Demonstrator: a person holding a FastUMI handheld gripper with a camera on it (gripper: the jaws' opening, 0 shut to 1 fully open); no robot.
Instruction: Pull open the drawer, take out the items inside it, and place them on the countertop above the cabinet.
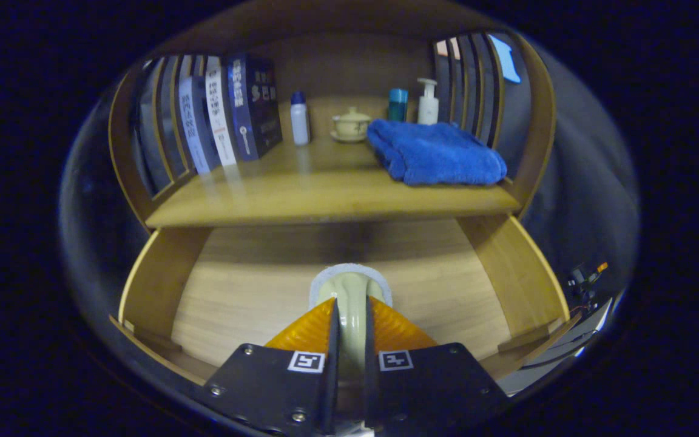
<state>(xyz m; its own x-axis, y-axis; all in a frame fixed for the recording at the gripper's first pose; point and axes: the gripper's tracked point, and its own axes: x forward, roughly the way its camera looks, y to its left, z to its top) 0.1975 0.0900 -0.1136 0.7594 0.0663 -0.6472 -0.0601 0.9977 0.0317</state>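
The gripper is clamped on a pale, cream-coloured item: both fingers press on its flanks, leaving only a narrow gap that the item fills. The item's long axis runs straight forward along the fingers, and its rounded, broader end points away from the gripper, sticking out just past the fingertips. That end is rimmed by something whitish-grey; what the item is cannot be told from this angle.

The held item sits over the open drawer, whose light wooden floor spreads out beneath and beyond the fingers, with the drawer's side walls flaring to either side of them. The gripper is aimed level or slightly downward into the drawer, centred between its walls.

Beyond the fingers and above the drawer lies the countertop of the cabinet. On it, ahead and to the right of the fingers, rests a folded blue towel. Further back stand a small white bottle with a blue cap, a cream lidded cup on a saucer, a teal container and a white pump bottle. Ahead and to the left, a row of books stands upright, leaning a little; their spines carry writing too small and blurred to read.

Each finger mount bears a small square black-and-white marker tag.
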